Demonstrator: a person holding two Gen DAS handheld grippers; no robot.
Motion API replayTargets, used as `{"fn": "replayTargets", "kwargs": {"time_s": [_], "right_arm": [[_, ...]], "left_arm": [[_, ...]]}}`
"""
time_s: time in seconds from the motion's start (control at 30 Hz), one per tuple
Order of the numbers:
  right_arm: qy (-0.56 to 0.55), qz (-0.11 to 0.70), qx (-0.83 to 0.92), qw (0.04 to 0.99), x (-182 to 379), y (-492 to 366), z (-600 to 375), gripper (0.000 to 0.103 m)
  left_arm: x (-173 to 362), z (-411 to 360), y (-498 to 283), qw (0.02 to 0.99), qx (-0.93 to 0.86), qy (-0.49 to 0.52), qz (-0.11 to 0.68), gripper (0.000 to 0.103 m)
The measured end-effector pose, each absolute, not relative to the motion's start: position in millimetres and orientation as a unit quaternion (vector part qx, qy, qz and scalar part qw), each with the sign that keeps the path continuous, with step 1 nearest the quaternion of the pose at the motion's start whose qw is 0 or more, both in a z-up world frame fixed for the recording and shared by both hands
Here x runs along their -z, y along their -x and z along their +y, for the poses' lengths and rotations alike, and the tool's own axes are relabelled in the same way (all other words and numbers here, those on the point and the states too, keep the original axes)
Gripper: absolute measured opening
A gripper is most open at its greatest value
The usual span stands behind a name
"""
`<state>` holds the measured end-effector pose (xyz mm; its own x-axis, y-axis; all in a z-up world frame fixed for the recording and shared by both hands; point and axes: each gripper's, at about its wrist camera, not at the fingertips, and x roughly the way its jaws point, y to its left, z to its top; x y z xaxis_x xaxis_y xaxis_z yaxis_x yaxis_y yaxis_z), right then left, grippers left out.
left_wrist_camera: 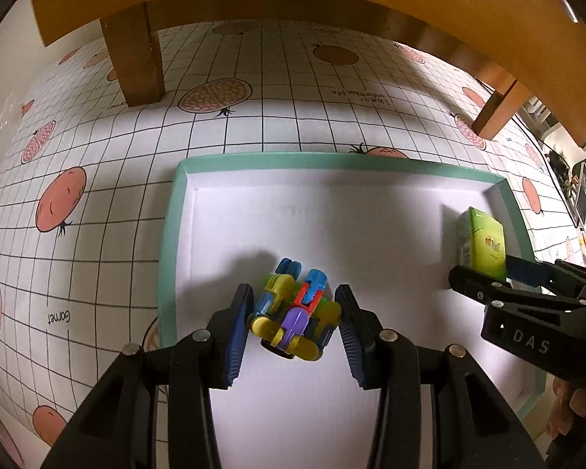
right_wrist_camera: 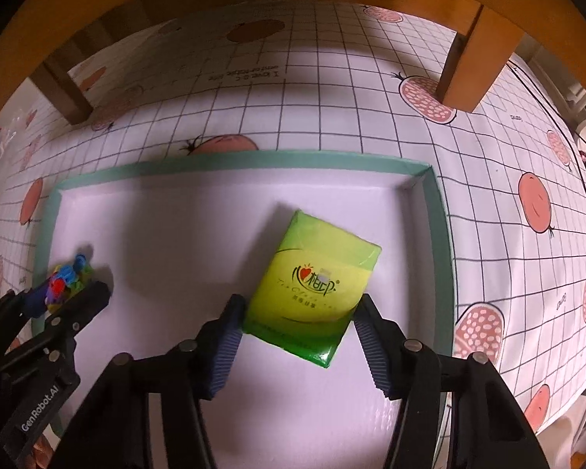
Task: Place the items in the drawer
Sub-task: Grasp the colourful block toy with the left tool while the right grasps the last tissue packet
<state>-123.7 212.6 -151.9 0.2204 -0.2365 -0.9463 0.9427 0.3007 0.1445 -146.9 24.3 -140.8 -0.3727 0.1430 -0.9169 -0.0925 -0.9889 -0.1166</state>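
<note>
1. Gripping first: left tool (left_wrist_camera: 295, 318) has its blue ribbed pads clamped on the sides of a multicoloured plastic interlocking-block toy (left_wrist_camera: 293, 308). The toy sits low over the white floor of the mint-green-rimmed shallow drawer (left_wrist_camera: 254, 158), near its left wall.
2. Right tool (right_wrist_camera: 299, 326) straddles a bright green soft tissue pack (right_wrist_camera: 314, 285). Pads are at the pack's lower corners; left pad looks touching, right pad looks just clear, so I'd call it not yet clamped.
3. Pack lies flat and skewed on the drawer floor, right half, clear of the walls.
4. Handling, toy: light, rigid, knobbly. The pieces may shift or pop apart under a hard squeeze, so take it across the widest flat faces.
5. Handling, pack: light, squashy, with slick film wrap. Take it across the short width near the middle rather than at the corners, or it will likely twist out.
6. Around: drawer sits on a table (right_wrist_camera: 508, 164) with a grid-and-fruit printed cloth, under a wooden shelf frame (left_wrist_camera: 136, 62).
</note>
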Motion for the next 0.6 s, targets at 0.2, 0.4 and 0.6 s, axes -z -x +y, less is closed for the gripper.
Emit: {"fn": "replayTargets", "kwargs": {"time_s": [0.2, 0.4, 0.6], "right_arm": [[-0.397, 0.451, 0.412, 0.685, 149.9, 116.5, 226.4, 0.059], [-0.397, 0.457, 0.368, 0.706, 144.5, 111.0, 231.5, 0.059], [-0.4, 0.459, 0.355, 0.709, 147.7, 95.2, 238.0, 0.064]], "left_arm": [[140.5, 22.1, 142.6, 0.074, -0.827, 0.556, -0.028, 0.045], [140.4, 18.2, 139.5, 0.078, -0.827, 0.556, -0.038, 0.045], [139.9, 15.8, 138.5, 0.078, -0.824, 0.558, -0.05, 0.045]]}}
